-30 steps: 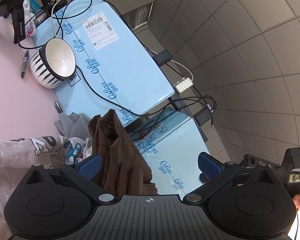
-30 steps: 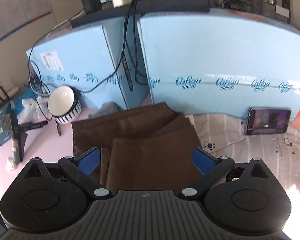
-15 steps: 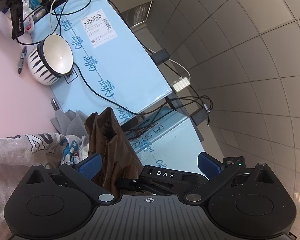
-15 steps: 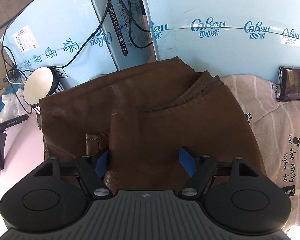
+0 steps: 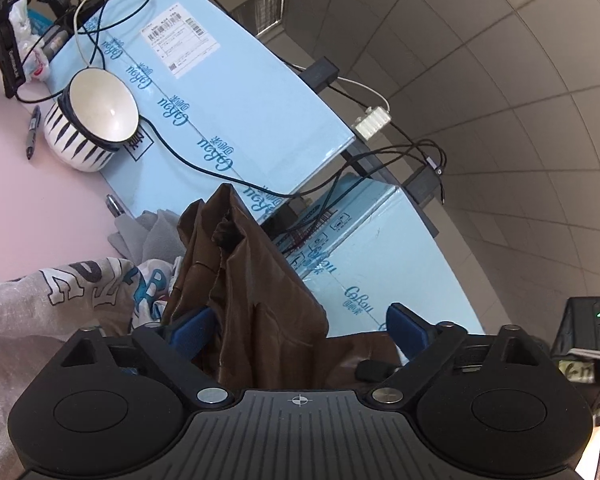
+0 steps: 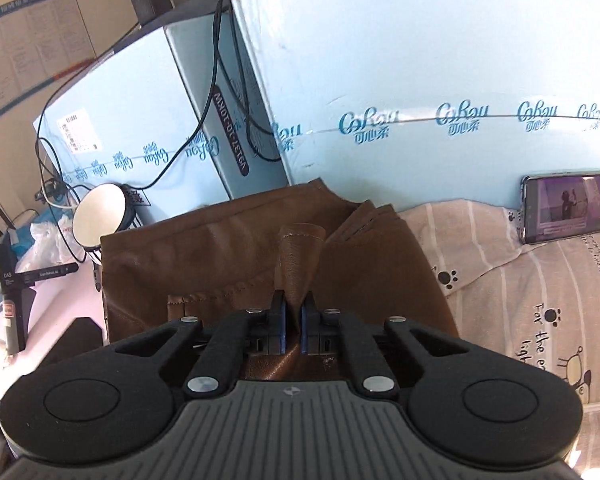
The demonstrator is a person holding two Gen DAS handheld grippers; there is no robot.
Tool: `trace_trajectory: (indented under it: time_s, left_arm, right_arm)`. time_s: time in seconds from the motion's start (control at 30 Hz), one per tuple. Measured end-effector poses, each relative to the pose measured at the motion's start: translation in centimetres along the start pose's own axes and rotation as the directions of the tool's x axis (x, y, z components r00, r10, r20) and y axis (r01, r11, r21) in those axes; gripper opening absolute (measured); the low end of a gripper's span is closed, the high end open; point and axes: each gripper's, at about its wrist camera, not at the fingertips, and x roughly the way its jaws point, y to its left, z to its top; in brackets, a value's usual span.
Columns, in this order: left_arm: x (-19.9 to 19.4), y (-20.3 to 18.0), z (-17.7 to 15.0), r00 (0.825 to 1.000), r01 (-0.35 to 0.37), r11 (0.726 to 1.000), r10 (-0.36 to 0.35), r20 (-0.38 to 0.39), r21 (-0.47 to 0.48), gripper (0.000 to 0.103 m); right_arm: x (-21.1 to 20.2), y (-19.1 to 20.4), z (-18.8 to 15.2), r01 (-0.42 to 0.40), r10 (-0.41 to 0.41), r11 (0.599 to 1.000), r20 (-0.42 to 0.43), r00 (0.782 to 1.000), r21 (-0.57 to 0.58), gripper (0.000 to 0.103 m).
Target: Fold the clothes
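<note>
- We see the right tongs closed tight on a raised fold of the brown garment; the cloth stands up in a narrow ridge between the two blue pads.
- The brown garment lies folded in layers on the bench, its far edge touching the light blue boxes, and its right side rests over a striped cloth with paw prints.
- The left tongs are partly open and their jaws are closing. The garment hangs between them. The left pad is just beside the cloth, but we cannot tell if it presses on it; the right pad stands apart from the main fold.
- In the left wrist view the garment stands in tall crumpled folds, and the black body of the tongs cuts off its lower part.
- A grey printed garment lies at the left and runs out of the picture, so we cannot say what it is.
- A striped bowl stands on the bench near the boxes, with black cables passing beside it.
- A phone leans on the box at the right; its screen is too small to read.
- A dark device at the right edge of the left view is only partly seen.
</note>
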Motion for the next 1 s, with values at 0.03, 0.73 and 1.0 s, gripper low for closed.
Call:
trace_trajectory:
  time_s: [0.03, 0.73, 1.0]
  left_arm:
    - [0.4, -0.3, -0.2, 1.0, -0.021, 0.999, 0.022, -0.02, 0.035, 0.04]
    - [-3.9, -15.7, -4.9, 0.935, 0.248, 0.874, -0.329, 0.131, 0.419, 0.002]
    - [0.2, -25.0, -8.9, 0.891, 0.397, 0.738, -0.454, -0.035, 0.546, 0.001]
  right_arm:
    - [-0.8, -0.6, 0.1, -0.011, 0.011, 1.0, 0.018, 1.0, -0.001, 0.006]
    - [-22.9, -19.2, -4.7, -0.164, 0.096, 0.981, 0.469, 0.878, 0.107, 0.001]
    - [-26.8, -28.8, -7.6, -0.107, 0.011, 0.97, 0.401, 0.916, 0.218, 0.005]
